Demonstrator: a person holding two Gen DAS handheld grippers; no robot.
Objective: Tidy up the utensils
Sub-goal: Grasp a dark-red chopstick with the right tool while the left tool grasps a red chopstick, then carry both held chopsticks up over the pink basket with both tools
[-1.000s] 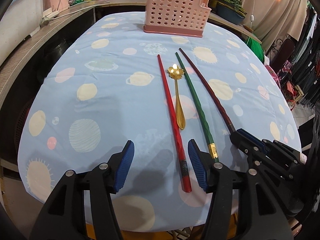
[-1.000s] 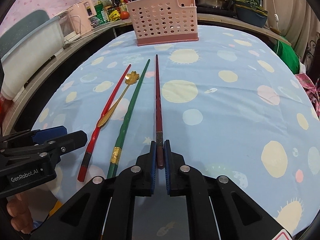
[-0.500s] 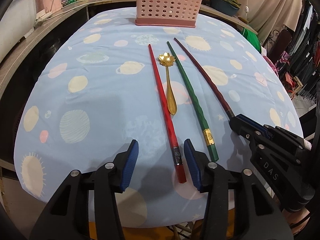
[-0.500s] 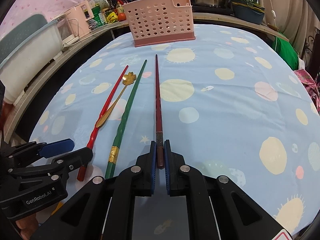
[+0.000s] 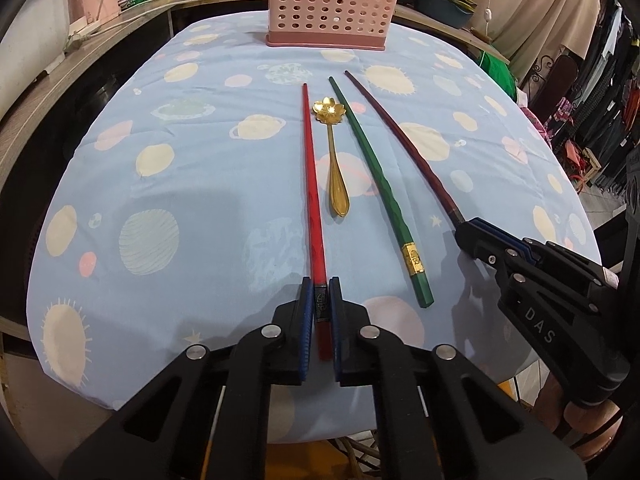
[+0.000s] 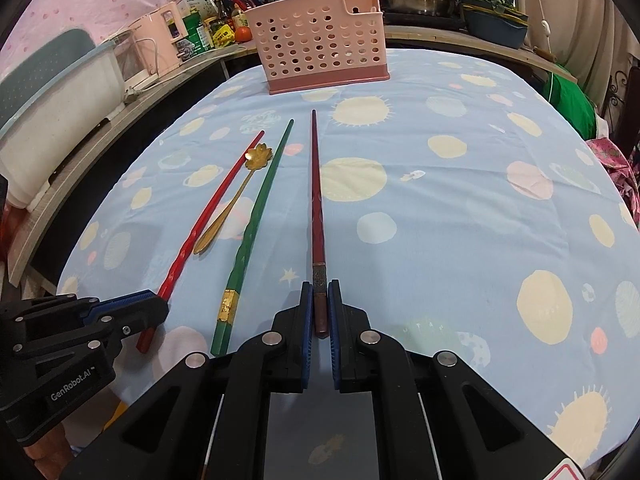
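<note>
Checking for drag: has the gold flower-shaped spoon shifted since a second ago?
No. The gold flower-shaped spoon still lies between the red chopstick and green chopstick, same planet print underneath.

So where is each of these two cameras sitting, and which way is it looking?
Left wrist view: rides on the left gripper, looking along its fingers and down the table at the pink basket; its jaws are closing on the red chopstick.
Right wrist view: rides on the right gripper, facing the same way, shut on the dark red chopstick.
Shared: each view also shows the other gripper, plus the green chopstick, the gold spoon and the basket.
</note>
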